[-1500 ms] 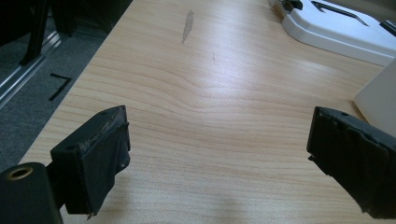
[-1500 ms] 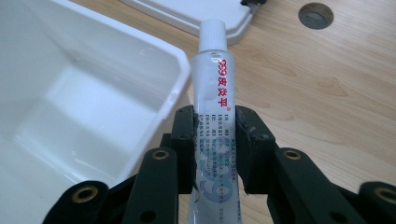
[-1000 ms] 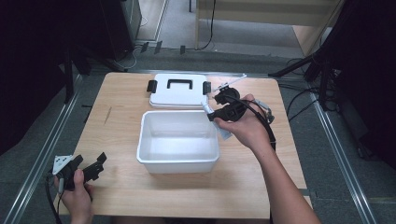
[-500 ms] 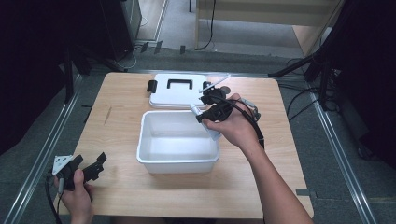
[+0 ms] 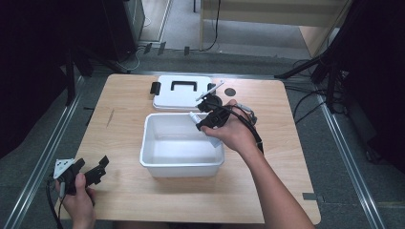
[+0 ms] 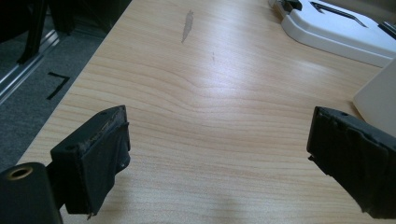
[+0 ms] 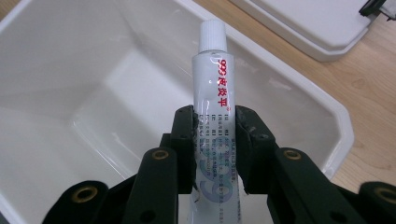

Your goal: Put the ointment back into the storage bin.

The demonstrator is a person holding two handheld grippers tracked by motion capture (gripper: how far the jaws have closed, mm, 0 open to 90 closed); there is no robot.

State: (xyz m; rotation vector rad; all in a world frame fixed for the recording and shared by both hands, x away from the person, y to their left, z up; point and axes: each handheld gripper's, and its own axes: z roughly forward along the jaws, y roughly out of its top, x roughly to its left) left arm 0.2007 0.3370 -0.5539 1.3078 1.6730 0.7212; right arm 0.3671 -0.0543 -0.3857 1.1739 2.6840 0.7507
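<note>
Your right tongs (image 7: 215,140) are clamped on a tube (image 7: 212,98), both pads pressing its flat sides near the middle, so the white cap points away from you and the crimped end trails back between the arms. Gripping it mid-body keeps it from pivoting, and the cap-forward pose lets it go in nose first. In the high view those tongs (image 5: 206,121) hang over the far right corner of the bin (image 5: 181,168), with the tube (image 5: 195,116) just inside the rim line, above the bin rather than resting in it. The bin sits open in the middle of the desk (image 5: 286,157), so you can drop things straight in from above.

The lid (image 5: 181,98) lies flat, handle up, just behind the bin, close enough to fetch but clear of the opening. That placement suggests packing comes before closing. A thin white stick (image 5: 209,90) leans across the lid's right edge; what it is I cannot tell.

Your left tongs (image 5: 93,171) wait at the near left corner of the desk, jaws wide apart with nothing between them, only bare wood in front. Held there they stay out of your right arm's way. I judge that the next step is to lower the tube toward the bin floor before you let go, so it doesn't bounce out.
</note>
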